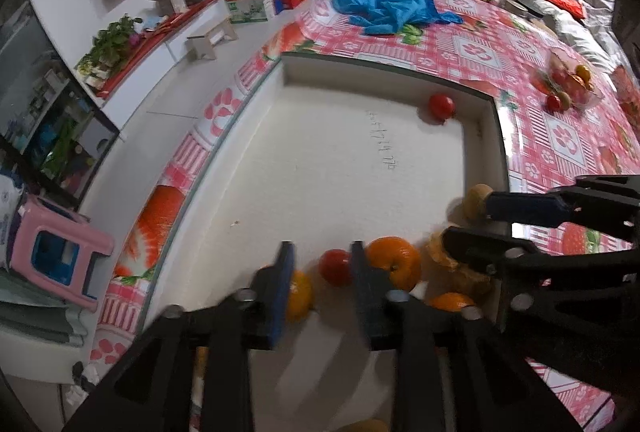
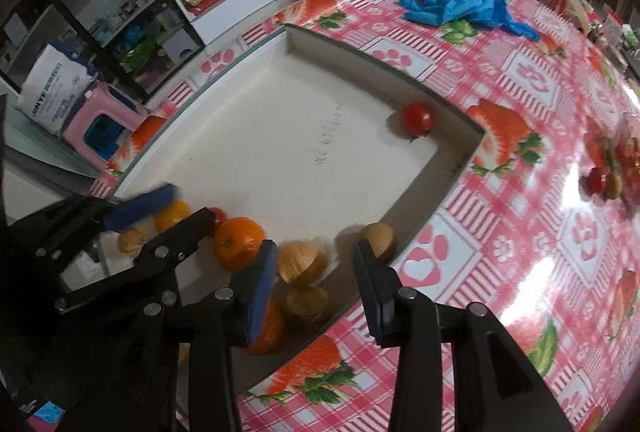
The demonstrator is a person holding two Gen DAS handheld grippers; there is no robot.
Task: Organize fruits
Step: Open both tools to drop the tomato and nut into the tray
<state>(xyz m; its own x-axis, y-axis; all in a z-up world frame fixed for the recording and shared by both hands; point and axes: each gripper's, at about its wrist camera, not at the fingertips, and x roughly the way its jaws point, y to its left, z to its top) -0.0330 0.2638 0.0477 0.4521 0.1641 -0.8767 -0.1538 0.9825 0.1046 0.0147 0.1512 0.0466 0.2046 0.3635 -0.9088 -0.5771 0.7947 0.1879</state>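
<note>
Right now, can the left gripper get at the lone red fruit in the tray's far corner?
Probably yes. The left gripper is open over the near fruit cluster, and bare tray floor lies between it and the red fruit; the corner walls crowd it, though.

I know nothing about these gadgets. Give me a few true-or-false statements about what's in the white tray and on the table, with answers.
1. A lone red fruit lies near the far corner of the white tray. True.
2. The blue gloves lie inside the tray. False: they lie on the tablecloth beyond it.
3. The right gripper is clamped on an orange. False: its jaws stand open, holding nothing.
4. Oranges and brownish fruits cluster at the tray's near end, such as this orange. True.
5. The left gripper is open. True.
</note>
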